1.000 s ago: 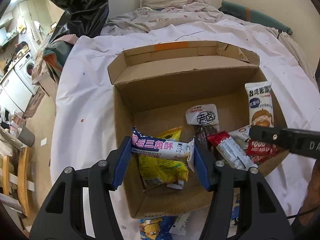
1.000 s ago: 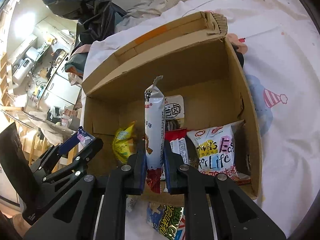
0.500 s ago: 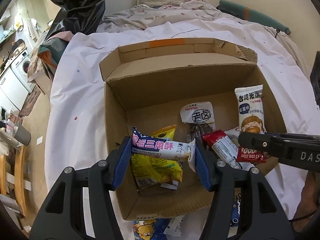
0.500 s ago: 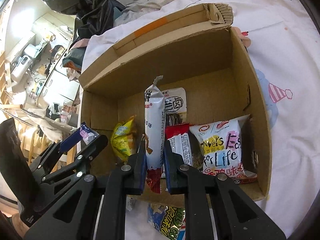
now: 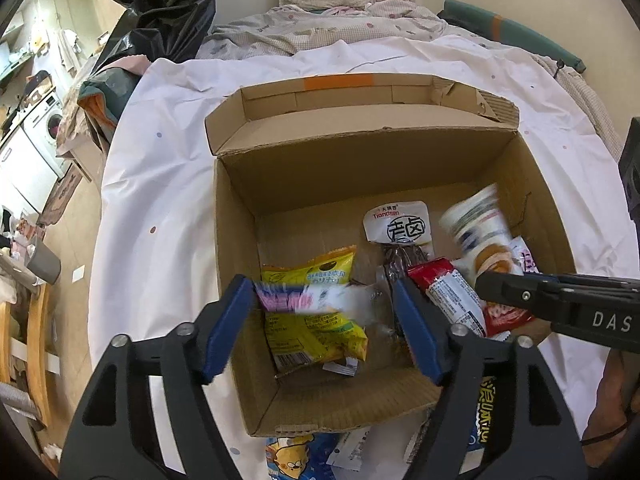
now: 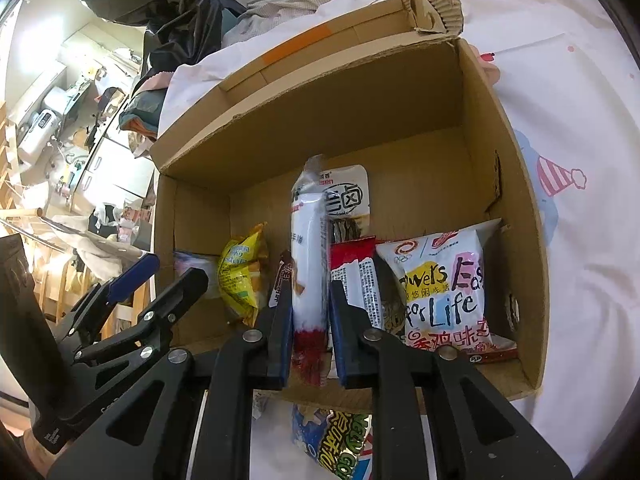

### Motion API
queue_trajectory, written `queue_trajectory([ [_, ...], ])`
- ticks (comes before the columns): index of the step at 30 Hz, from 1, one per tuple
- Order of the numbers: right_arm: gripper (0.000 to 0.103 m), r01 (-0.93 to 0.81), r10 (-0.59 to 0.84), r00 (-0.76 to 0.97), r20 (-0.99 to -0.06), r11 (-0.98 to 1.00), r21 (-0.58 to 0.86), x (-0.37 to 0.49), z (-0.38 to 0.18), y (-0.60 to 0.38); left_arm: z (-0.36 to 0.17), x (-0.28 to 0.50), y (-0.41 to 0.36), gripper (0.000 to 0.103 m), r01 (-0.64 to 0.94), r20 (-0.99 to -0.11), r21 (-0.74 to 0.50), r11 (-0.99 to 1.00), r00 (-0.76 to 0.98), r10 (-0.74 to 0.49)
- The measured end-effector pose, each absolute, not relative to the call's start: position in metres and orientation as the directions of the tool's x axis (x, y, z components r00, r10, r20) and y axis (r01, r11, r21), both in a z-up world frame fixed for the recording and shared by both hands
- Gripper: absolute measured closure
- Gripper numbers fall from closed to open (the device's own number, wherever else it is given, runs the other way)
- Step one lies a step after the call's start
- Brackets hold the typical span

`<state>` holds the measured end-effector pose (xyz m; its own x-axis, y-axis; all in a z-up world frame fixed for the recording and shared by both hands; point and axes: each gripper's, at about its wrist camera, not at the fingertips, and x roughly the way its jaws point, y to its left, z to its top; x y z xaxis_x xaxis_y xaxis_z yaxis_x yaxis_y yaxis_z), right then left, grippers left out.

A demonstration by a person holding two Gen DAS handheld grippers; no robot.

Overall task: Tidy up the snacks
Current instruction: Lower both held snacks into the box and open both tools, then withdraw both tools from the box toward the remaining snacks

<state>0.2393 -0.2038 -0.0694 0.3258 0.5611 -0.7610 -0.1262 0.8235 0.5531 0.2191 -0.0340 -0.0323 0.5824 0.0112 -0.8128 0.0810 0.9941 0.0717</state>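
Note:
An open cardboard box point(image 5: 236, 224) point(image 6: 516, 184) sits on the white bedsheet. My left gripper point(image 5: 326, 312) hangs over its near left part; its jaws have spread and the pink-and-white snack bar point(image 5: 304, 300) between them is blurred, dropping free over a yellow bag point(image 5: 316, 332). My right gripper point(image 6: 310, 312) has parted a little around the white rice-cracker pack point(image 6: 306, 248), which is blurred in the left wrist view point(image 5: 480, 228). I cannot tell whether the pads still touch it.
In the box lie a white Tiandsen pouch point(image 5: 398, 222), a red-and-white bar point(image 5: 448, 292) and a white chicken-flavour chip bag point(image 6: 444, 284). More packets point(image 6: 340, 440) lie on the sheet before the box's near wall. Bedding and a black bag point(image 5: 160, 4) are behind.
My left gripper opened and the pink-and-white bar slipped from its jaws. My right gripper loosened on the white pack, which moves and blurs.

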Motion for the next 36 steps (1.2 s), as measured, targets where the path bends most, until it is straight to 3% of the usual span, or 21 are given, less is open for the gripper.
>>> queue_trajectory([
  [6, 0.081, -0.084, 0.574, 0.335, -0.747, 0.808, 0.584, 0.240, -0.071, -0.211, -0.027, 0.218, -0.028, 0.007, 0.045, -0.797, 0.042, 0.998, 0.604, 0.006],
  [8, 0.069, -0.071, 0.582, 0.344, -0.737, 0.799, 0.597, 0.240, -0.070, -0.213, -0.027, 0.219, -0.025, 0.006, 0.032, -0.801, 0.020, 0.999, 0.599, -0.003],
  [9, 0.049, -0.067, 0.585, 0.350, -0.732, 0.795, 0.603, 0.239, -0.069, -0.215, -0.027, 0.220, -0.023, 0.006, 0.027, -0.804, 0.009, 1.000, 0.595, -0.009],
  [10, 0.035, -0.067, 0.588, 0.362, -0.724, 0.791, 0.608, 0.238, -0.067, -0.216, -0.028, 0.220, -0.021, 0.006, 0.021, -0.807, -0.002, 1.000, 0.591, -0.014],
  [36, 0.034, -0.102, 0.585, 0.429, -0.688, 0.789, 0.606, 0.209, -0.038, -0.229, -0.004, 0.184, 0.008, 0.006, -0.007, -0.781, -0.039, 0.999, 0.624, -0.026],
])
